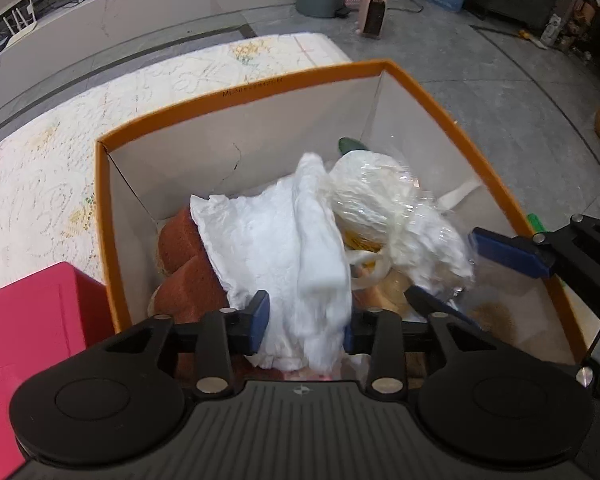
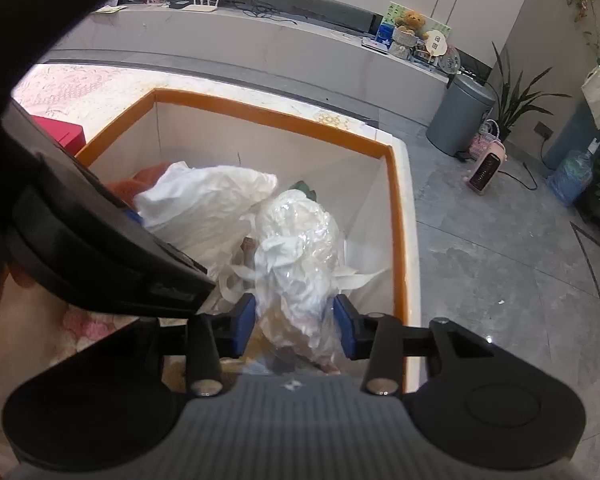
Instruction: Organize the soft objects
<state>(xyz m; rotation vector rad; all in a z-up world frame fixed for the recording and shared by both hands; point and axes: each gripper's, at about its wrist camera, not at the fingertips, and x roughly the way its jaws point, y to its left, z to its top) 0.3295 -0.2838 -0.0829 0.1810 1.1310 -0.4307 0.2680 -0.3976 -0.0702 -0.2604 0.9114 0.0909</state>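
Observation:
An orange-rimmed box (image 1: pixel 236 92) with white inner walls holds several soft things. My left gripper (image 1: pixel 306 322) is over the box with a white cloth (image 1: pixel 284 240) hanging between its blue pads; the jaws stand apart on either side of it. My right gripper (image 2: pixel 296 328) holds its jaws apart around a clear plastic bag of white stuff (image 2: pixel 300 248), which also shows in the left wrist view (image 1: pixel 384 200). A rust-brown plush (image 1: pixel 184 256) lies under the cloth. The same box shows in the right wrist view (image 2: pixel 396 208).
A pink box (image 1: pixel 32 328) stands left of the orange box on a lace-patterned tablecloth (image 1: pixel 60 152). Grey tiled floor lies to the right, with a grey bin (image 2: pixel 460 120), a pink heater (image 2: pixel 486 170) and plants beyond.

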